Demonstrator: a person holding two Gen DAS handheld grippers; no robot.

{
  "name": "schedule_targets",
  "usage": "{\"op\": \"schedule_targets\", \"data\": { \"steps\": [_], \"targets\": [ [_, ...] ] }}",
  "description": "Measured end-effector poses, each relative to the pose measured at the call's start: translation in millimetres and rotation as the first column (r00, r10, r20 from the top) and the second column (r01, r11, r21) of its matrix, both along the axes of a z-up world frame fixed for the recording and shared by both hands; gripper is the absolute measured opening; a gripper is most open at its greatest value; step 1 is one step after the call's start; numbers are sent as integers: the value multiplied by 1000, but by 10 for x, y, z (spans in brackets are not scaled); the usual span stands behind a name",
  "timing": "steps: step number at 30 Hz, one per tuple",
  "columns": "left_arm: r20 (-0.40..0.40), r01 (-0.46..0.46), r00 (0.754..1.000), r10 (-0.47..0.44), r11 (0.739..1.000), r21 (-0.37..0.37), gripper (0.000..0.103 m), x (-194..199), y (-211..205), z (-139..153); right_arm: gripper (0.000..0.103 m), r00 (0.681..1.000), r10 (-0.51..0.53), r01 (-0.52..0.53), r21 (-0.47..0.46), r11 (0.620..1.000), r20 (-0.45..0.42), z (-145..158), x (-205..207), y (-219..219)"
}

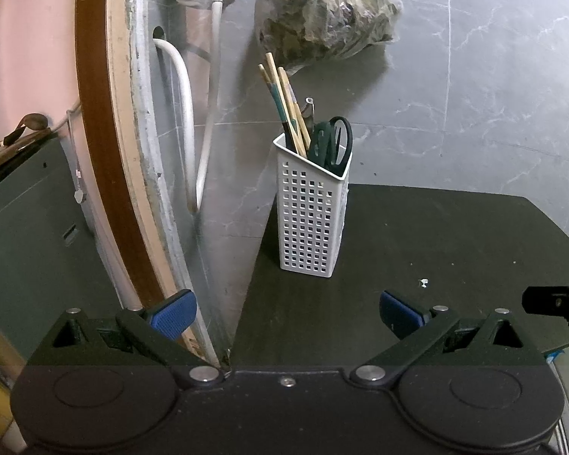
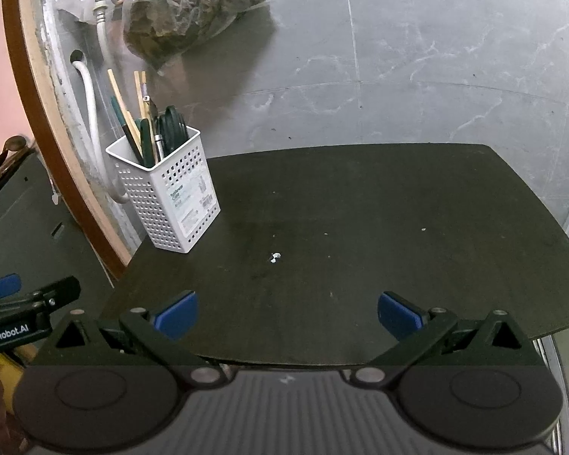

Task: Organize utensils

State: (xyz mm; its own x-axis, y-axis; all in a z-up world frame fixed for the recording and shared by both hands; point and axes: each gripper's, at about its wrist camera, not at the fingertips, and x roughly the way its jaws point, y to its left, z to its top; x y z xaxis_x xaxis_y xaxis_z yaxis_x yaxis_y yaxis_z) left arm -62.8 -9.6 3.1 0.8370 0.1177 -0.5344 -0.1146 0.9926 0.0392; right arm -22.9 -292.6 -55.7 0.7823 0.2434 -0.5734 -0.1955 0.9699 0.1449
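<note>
The white perforated basket (image 1: 312,204) stands upright at the back left corner of the dark surface (image 1: 436,265), just above centre in the left wrist view and in the middle left of the right wrist view. It lies straight ahead of the left hand-held gripper (image 1: 288,313) and up and to the left of the right hand-held gripper (image 2: 287,313), so the left one appears the nearer. Both hand-held grippers hang with blue pads spread wide, holding nothing. Wooden chopsticks (image 1: 284,102) and dark-handled scissors (image 1: 332,140) stand in the basket, long axes near vertical and leaning slightly. The rest of the surface shows only small white specks, so the sorting looks largely finished.
</note>
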Motion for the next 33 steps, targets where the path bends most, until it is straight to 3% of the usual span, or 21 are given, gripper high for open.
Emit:
{"op": "schedule_targets", "data": {
  "steps": [33],
  "targets": [
    [-2, 21, 1000, -21, 1000, 5, 102, 41, 11, -35, 103, 1000, 8, -8, 7, 1000, -12, -28, 99, 12]
  ]
}}
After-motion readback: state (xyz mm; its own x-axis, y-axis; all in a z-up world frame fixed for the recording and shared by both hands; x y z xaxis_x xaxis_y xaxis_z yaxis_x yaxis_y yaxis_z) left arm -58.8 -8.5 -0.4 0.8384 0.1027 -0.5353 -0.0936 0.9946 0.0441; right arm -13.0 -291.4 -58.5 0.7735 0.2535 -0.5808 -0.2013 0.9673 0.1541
